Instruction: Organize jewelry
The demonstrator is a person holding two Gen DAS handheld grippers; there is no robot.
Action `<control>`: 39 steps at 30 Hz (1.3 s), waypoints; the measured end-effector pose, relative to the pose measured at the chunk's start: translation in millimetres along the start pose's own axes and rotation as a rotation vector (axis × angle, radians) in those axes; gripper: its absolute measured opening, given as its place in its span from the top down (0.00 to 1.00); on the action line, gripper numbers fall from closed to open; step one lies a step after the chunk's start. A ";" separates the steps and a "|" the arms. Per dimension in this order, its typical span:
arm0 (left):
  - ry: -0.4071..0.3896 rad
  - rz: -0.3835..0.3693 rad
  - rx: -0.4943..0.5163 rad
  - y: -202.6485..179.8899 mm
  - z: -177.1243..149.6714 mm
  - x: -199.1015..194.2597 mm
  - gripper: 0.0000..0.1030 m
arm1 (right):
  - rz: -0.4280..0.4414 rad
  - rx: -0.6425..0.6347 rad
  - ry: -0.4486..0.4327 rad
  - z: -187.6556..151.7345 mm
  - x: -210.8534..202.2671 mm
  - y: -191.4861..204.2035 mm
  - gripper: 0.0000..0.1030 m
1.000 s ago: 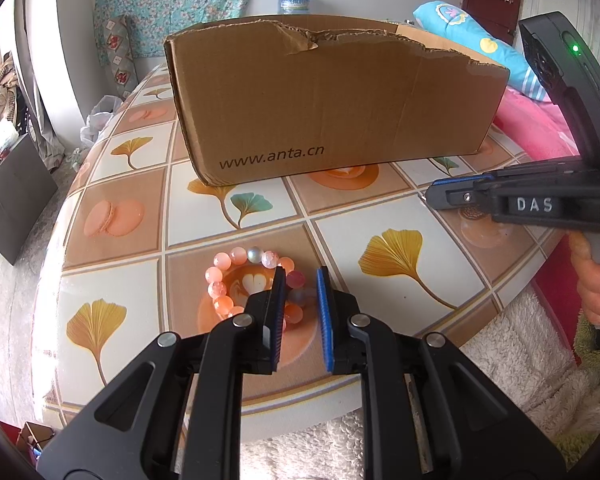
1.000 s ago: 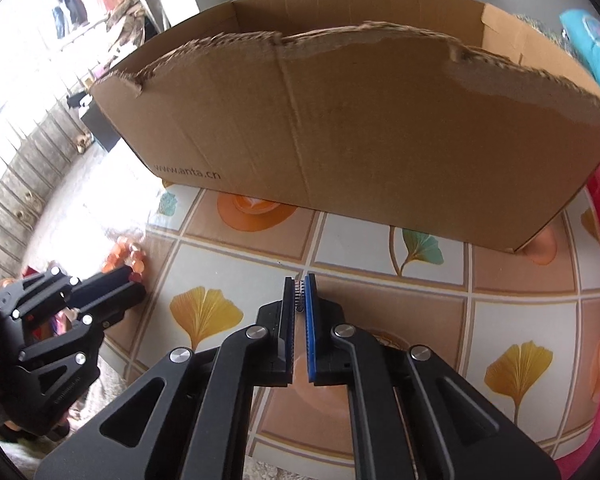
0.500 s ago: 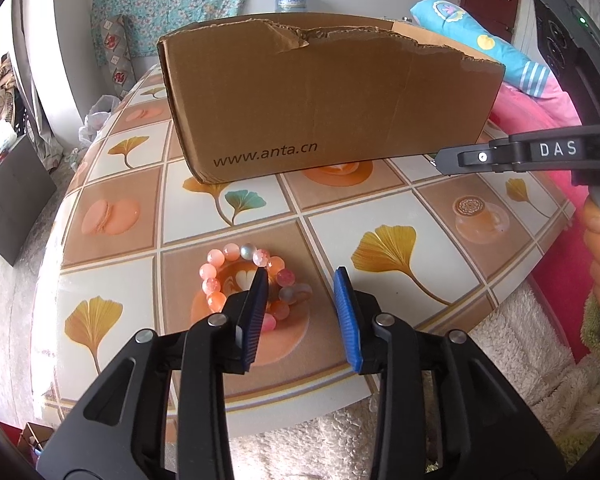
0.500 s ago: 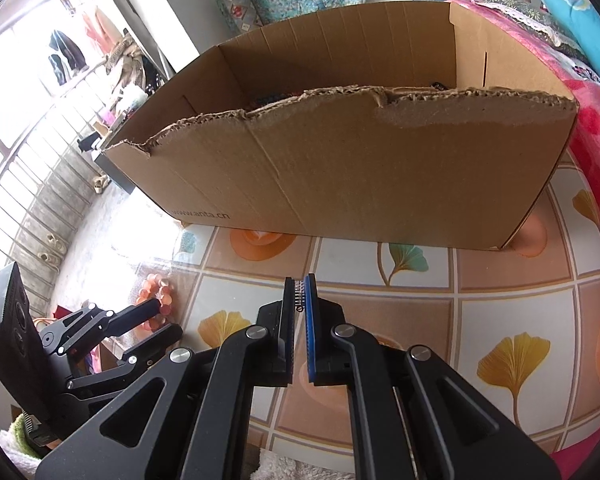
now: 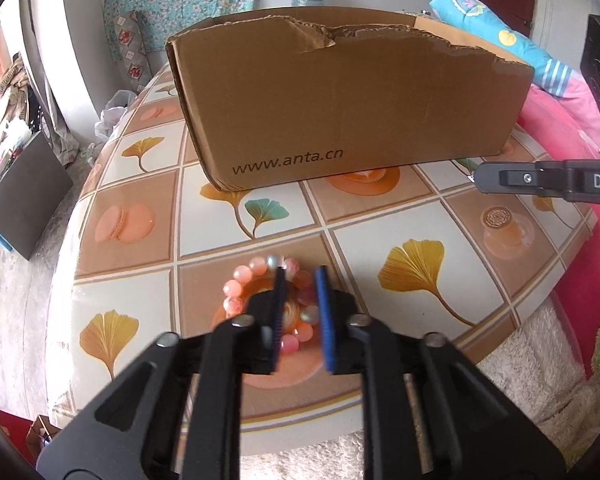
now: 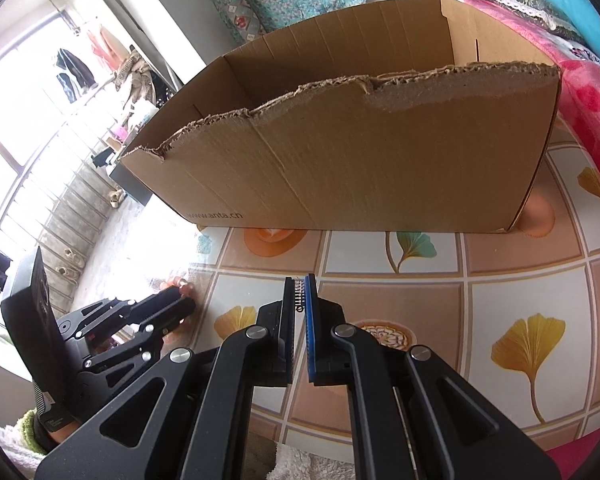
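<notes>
Bracelet (image 5: pixel 256 292) of pink and pearly beads lies on the table (image 5: pixel 380 240) near its near edge, on a brown tile of the patterned cloth. The left gripper (image 5: pixel 300 276) is down over it, and its jaws have just been closing: part of the bead ring sits between the blue pads, the left pad inside the ring and the right pad outside it. Whether the pads already press the beads cannot be told; a narrow gap shows between them.

Farther back, a box (image 5: pixel 340 100) of torn cardboard stands open on the table, well apart from the bracelet.

The right gripper (image 6: pixel 300 280) hovers over the table to the right, nearer than the box, jaws pressed together on a small metal piece (image 6: pixel 299 290) with fine coils at its tips; what it is cannot be made out. In its view the left gripper sits at lower left, beads showing at its tips.
</notes>
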State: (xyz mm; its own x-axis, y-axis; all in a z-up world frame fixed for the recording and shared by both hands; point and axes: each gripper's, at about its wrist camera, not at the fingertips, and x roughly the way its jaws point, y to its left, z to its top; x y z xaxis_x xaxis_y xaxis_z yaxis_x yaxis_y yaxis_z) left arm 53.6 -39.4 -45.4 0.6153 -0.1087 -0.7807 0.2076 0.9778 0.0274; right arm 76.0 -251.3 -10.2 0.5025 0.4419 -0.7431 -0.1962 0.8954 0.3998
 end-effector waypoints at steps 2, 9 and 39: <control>0.007 -0.029 -0.037 6.6 1.1 -0.5 0.92 | 0.010 0.002 -0.010 0.4 -4.7 -2.4 0.95; -0.045 -0.108 -0.173 37.1 16.7 -28.9 0.92 | 0.042 0.008 -0.058 11.0 -25.6 -8.8 0.95; -0.113 -0.217 -0.092 45.9 177.3 -27.1 0.92 | 0.102 -0.037 -0.241 98.5 -67.5 -11.2 0.95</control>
State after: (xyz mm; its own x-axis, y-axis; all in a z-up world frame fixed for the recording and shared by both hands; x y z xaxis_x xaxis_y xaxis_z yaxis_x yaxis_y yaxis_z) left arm 181.3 -23.2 87.7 0.6462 -0.3319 -0.6872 0.2768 0.9411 -0.1942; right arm 127.2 -296.6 88.4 0.6635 0.5082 -0.5491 -0.2846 0.8502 0.4429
